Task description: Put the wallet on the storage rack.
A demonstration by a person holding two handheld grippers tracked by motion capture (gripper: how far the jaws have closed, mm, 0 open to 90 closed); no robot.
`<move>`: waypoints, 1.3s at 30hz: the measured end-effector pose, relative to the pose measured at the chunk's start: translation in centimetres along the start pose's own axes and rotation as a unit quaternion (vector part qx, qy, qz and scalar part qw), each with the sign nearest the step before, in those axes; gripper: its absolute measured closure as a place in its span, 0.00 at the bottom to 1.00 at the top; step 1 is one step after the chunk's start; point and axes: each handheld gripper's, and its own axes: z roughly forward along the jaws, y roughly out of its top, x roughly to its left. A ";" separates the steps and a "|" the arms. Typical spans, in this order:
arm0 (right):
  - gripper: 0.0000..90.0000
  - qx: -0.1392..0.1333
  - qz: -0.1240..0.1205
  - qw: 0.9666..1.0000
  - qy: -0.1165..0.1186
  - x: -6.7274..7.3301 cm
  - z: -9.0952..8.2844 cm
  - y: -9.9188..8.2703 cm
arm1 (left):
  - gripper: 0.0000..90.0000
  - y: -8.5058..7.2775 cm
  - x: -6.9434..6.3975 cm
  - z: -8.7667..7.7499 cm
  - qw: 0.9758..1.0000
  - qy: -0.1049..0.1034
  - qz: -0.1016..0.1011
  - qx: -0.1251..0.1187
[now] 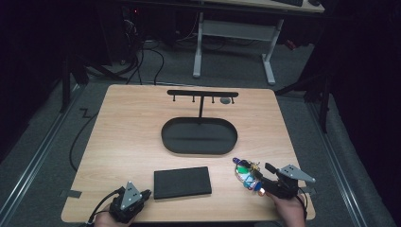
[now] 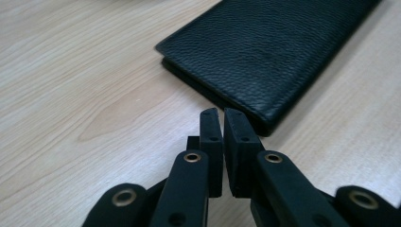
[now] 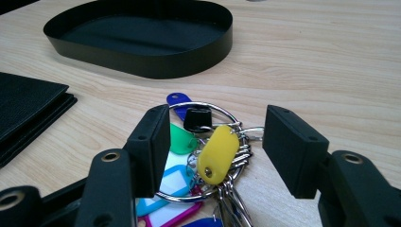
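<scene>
The right gripper (image 3: 215,151), jaws apart, is straddling the key bunch (image 3: 210,161) for pickup, needing closure next, while the left gripper (image 2: 222,118), jaws together, is idling at the wallet's (image 1: 182,182) nine o'clock.

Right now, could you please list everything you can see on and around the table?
wallet: one, black, near edge of the table, left of centre
key bunch: one, steel rings with coloured tags, near right, between the right gripper's open pads
oval tray: one, black, table centre
hook stand: one, black, rising behind the tray
table: one, light wood
desk frame: one, white, on the floor behind
left gripper: black, shut, empty, beside the wallet
right gripper: black, open around the keys
</scene>
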 end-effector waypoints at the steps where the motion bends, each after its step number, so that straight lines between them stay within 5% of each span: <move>1: 0.48 0.000 0.001 1.000 0.000 -0.1 0.0 0.0 | 0.96 0.0 -0.1 0.0 1.000 -0.003 0.002 0.000; 5: 0.48 0.002 0.002 1.000 0.002 -0.3 -0.1 -0.1 | 0.95 0.2 -0.9 0.1 1.000 -0.007 0.017 -0.002; 9: 0.48 0.002 0.005 1.000 0.000 -0.4 -0.2 -0.1 | 0.92 0.5 -2.1 0.2 0.998 -0.003 0.057 -0.005; 19: 0.47 0.010 0.002 1.000 0.003 -0.4 0.2 -0.1 | 0.86 1.5 -5.5 0.9 0.993 -0.047 0.110 -0.016; 26: 0.47 0.010 0.007 1.000 0.003 -0.6 0.0 -0.3 | 0.77 1.2 -4.6 0.2 0.993 -0.033 0.111 -0.016; 30: 0.47 0.010 0.009 1.000 0.002 -0.7 0.0 -0.3 | 0.70 1.2 -3.7 -0.1 0.995 -0.023 0.093 -0.030; 39: 0.46 0.011 0.006 1.000 0.002 -0.8 -0.1 -0.4 | 0.52 1.5 -3.9 -0.1 0.994 -0.008 0.097 -0.044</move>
